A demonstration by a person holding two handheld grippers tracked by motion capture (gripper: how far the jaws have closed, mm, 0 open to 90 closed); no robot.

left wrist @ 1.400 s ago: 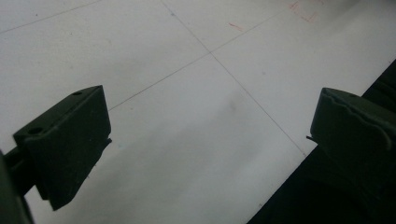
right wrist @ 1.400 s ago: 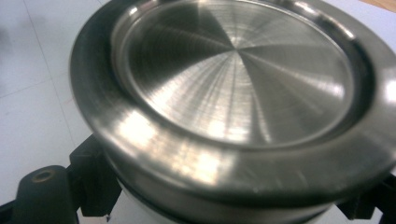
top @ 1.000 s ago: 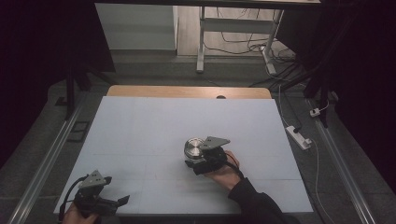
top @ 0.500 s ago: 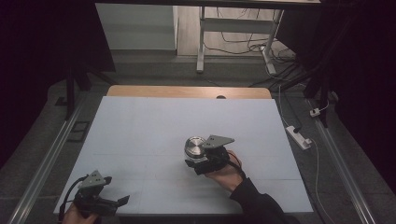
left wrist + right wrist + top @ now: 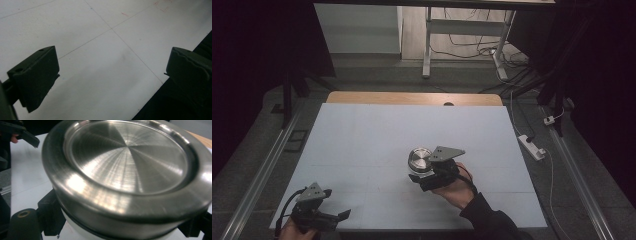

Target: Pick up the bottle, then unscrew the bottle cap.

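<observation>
1. The right hand (image 5: 453,189) holds the right gripper (image 5: 424,176) near the middle of the tabletop (image 5: 377,135); its fingers pinch a round metal tin (image 5: 419,159) from both sides
2. The left gripper (image 5: 319,216) sits low at the near left corner, its fingers spread wide with nothing between them
3. The tin has its shiny lid on
4. The tabletop is pale, with thin lines; cables (image 5: 472,47) lie on the floor behind
</observation>
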